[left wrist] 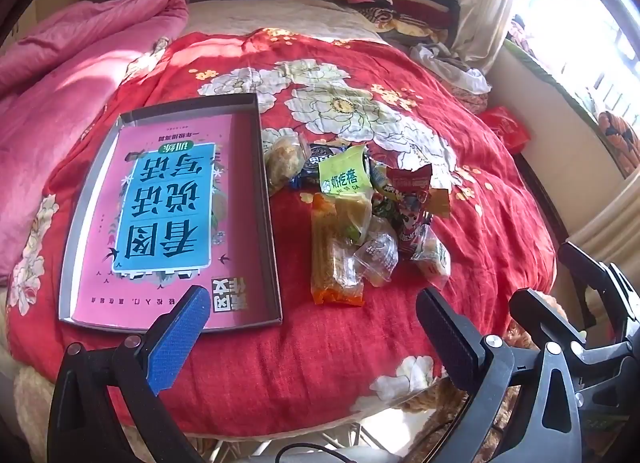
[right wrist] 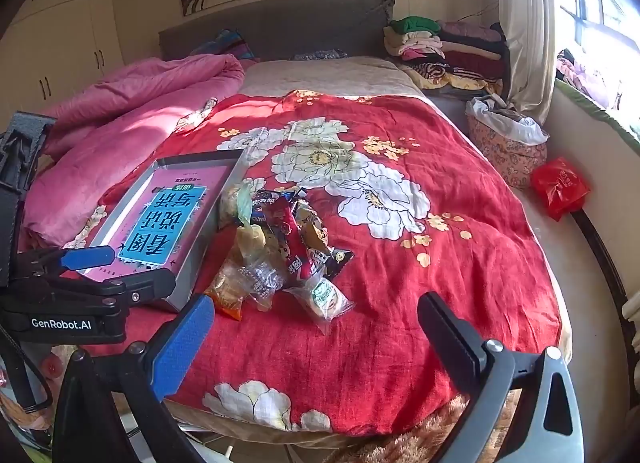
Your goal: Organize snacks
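Observation:
A pile of wrapped snacks (left wrist: pixel 356 215) lies on the red floral bedspread (left wrist: pixel 360 351), just right of a shallow grey box (left wrist: pixel 267 199) with a pink and blue printed bottom. The pile holds a long orange pack (left wrist: pixel 334 263), a green-labelled pack (left wrist: pixel 344 175) and a red pack (left wrist: pixel 412 191). My left gripper (left wrist: pixel 312 327) is open and empty, hovering near the bed's front edge below the pile. My right gripper (right wrist: pixel 316 335) is open and empty, in front of the same pile (right wrist: pixel 280 259). The box (right wrist: pixel 192 275) and the left gripper (right wrist: pixel 116 267) show at left in the right wrist view.
A pink quilt (left wrist: pixel 72 75) is bunched at the left of the bed. Folded clothes (right wrist: pixel 444 51) are stacked by the headboard. A cloth basket (right wrist: pixel 508 147) and a red bag (right wrist: pixel 560 187) sit to the right of the bed by the window.

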Available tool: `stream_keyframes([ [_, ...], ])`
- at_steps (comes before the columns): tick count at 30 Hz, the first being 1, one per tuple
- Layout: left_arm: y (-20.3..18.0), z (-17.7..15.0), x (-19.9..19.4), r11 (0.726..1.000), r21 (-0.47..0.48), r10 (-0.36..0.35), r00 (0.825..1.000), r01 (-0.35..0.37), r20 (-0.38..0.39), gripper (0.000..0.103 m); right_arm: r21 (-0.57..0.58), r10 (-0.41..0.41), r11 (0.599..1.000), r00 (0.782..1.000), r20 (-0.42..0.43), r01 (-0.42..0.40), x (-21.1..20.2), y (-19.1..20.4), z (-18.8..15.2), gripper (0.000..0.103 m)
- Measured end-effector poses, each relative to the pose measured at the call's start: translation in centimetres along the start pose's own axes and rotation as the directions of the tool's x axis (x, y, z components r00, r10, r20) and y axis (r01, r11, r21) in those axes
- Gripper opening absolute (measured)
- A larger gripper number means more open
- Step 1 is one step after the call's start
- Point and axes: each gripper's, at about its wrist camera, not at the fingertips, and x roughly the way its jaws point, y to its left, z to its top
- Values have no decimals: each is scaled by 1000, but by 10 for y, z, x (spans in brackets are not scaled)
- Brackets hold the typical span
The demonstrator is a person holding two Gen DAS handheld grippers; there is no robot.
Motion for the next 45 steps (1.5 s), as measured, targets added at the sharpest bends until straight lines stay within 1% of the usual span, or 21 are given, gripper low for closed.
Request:
stream_keyframes([
  [45,-5,0,0,1000,30,-5,1000,5,-5,103,-32,-16,999,1000,-8,16,4,4,-1,103],
])
